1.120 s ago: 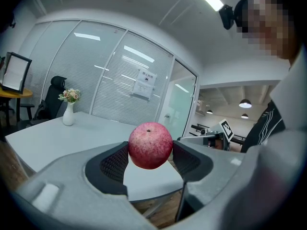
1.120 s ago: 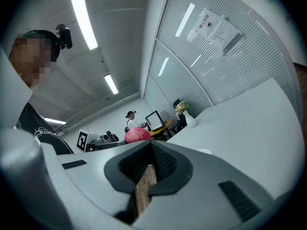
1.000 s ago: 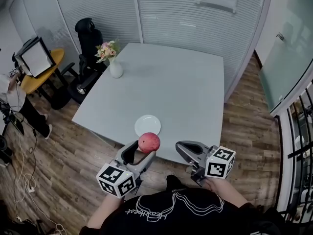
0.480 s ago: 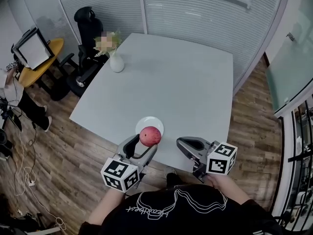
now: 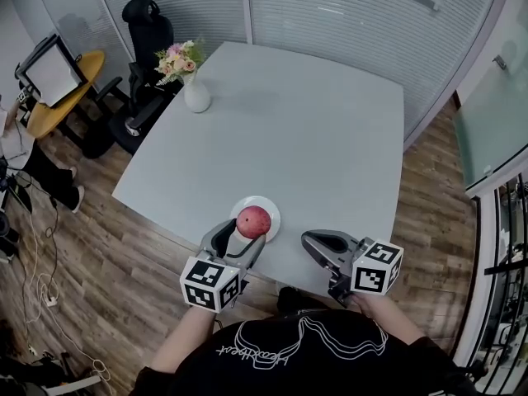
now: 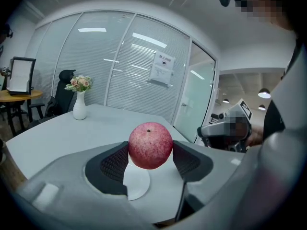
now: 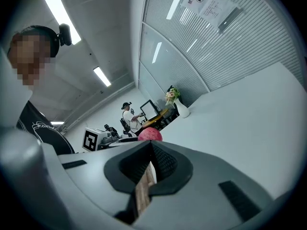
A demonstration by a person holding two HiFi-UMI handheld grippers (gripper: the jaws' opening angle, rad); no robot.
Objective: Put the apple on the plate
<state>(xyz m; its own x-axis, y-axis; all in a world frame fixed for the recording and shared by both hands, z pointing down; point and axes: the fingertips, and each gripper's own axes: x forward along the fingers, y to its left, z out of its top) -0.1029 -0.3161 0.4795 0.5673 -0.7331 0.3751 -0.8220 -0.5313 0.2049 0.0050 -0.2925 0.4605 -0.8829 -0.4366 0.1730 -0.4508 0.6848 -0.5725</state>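
A red apple is clamped between the jaws of my left gripper, held just above a small white plate near the grey table's front edge. In the left gripper view the apple fills the gap between the black pads, and the plate lies below and behind it. My right gripper hovers at the table's near edge, right of the plate, shut with nothing in it. From the right gripper view, its jaws meet and the apple shows beyond them.
A white vase with flowers stands at the far left corner of the table. A black office chair, a round yellow table and a person are off to the left. Glass walls surround the room.
My left gripper has carried the apple forward, from the plate's near edge to over the plate. The right gripper has kept its place, still shut.
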